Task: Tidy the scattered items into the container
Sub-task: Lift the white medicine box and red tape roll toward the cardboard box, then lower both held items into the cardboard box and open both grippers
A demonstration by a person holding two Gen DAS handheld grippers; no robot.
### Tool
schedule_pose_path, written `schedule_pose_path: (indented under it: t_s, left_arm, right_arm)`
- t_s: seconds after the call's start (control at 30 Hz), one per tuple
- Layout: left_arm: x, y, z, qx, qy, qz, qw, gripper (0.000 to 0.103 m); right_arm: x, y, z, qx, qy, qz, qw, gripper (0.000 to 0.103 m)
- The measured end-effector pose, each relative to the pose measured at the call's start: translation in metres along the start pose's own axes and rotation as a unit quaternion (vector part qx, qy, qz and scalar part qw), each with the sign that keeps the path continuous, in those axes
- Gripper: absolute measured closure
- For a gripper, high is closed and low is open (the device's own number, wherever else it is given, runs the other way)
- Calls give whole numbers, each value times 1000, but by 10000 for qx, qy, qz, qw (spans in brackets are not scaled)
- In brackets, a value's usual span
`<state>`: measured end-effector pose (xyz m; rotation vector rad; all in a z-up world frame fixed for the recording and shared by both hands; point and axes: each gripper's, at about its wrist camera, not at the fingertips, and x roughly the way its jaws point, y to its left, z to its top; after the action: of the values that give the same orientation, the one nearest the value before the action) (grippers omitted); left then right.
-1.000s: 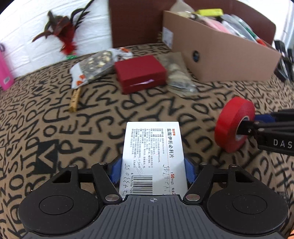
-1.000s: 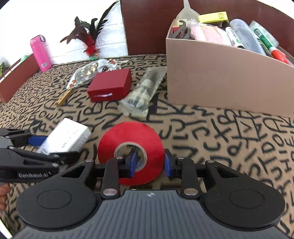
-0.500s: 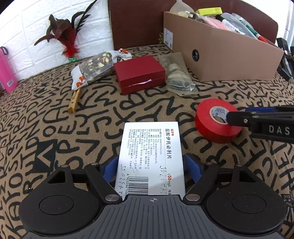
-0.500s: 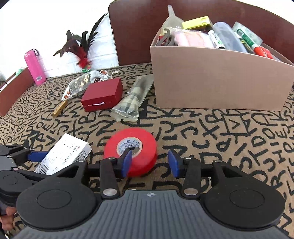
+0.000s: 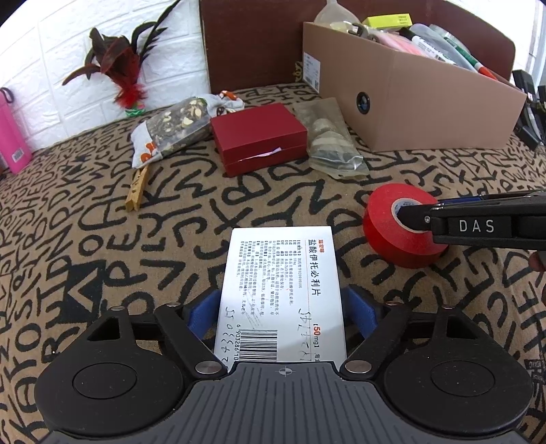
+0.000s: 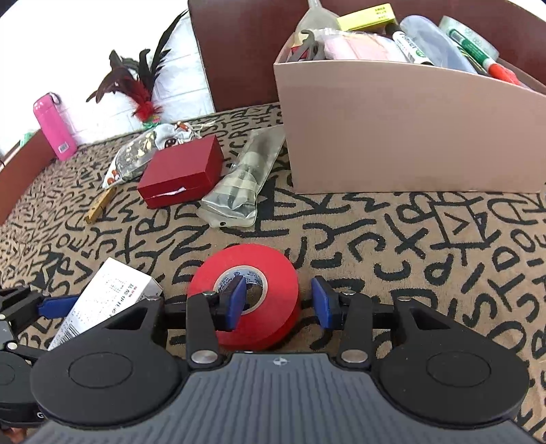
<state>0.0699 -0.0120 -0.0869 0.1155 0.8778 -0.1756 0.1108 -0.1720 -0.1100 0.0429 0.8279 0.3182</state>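
Straddling a white medicine box (image 5: 281, 293) on a bench covered by a tan cloth (image 5: 102, 239) printed with black letters, the left claw (image 5: 281, 309) has its blue pads (image 5: 201, 312) spread to either side of the carton, and whether they touch it cannot be told. Just to its right, the right claw (image 6: 278, 304) stands parted over a red roll of tape (image 6: 244, 290) lying flat on the cloth, one blue pad (image 6: 235, 302) dipping into the core hole and the other outside the rim, with a gap showing there. Farther back, a dark red box (image 5: 259, 136) sits between a printed snack bag (image 5: 170, 128) and a clear plastic pouch (image 5: 329, 140), with a wooden clothespin (image 5: 136, 189) near the bag. The cardboard container (image 6: 409, 129) stands behind, already holding markers (image 6: 407, 42), a yellow box (image 6: 367, 15) and other items. A pink bottle (image 6: 54, 126) and a red-and-black feather shuttlecock (image 5: 119, 71) rest by the white brick wall.
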Motion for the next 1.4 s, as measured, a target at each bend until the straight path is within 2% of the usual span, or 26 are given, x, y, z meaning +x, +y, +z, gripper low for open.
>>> schedule_pose_path:
  t_s: [0.07, 0.17, 0.2, 0.27, 0.3, 0.43, 0.67, 0.77, 0.93, 1.07, 1.17, 1.4]
  left_arm:
    - [2, 0, 0, 5, -17, 16, 10000, 11]
    - [4, 1, 0, -10, -52, 16, 10000, 12]
    - [4, 0, 0, 17, -69, 40, 10000, 17]
    - [0, -2, 0, 10, -110, -13, 9999, 29]
    - [-2, -3, 0, 9, -120, 4, 9999, 35]
    - [-6, -6, -3, -13, -100, -20, 9999, 36]
    - [-21, -17, -8, -121, -61, -371, 9992, 36]
    - [-33, -25, -2, -81, -191, -481, 9986, 36]
    - [-64, -41, 29, 68, -678, -726, 9950, 36]
    - [-79, -56, 61, 169, -997, -936, 9905, 36]
    - [-81, -70, 87, 192, -1168, -1014, 9878, 36]
    - [-74, -82, 152, -97, -1383, -1143, 9837, 36]
  right_arm:
    - [2, 0, 0, -85, 15, 9, 10000, 55]
    - [4, -1, -2, -219, -78, 51, 9997, 56]
    - [5, 0, -4, -249, -113, 54, 9996, 56]
    - [2, -1, -4, -202, -124, 94, 9997, 68]
    - [0, -1, -4, -130, -125, 109, 9998, 69]
    - [-15, -7, -12, 207, -100, 345, 9991, 72]
    - [-45, -8, -30, 193, -148, 444, 9987, 72]
    - [-61, -12, -34, 223, -258, 530, 9980, 72]
    - [-94, -28, -26, 297, -605, 639, 9957, 73]
    - [-114, -44, -9, 236, -996, 513, 9934, 73]
    - [-123, -59, 7, 276, -1219, 455, 9911, 73]
    - [-132, -94, 49, 254, -1622, 177, 9863, 73]
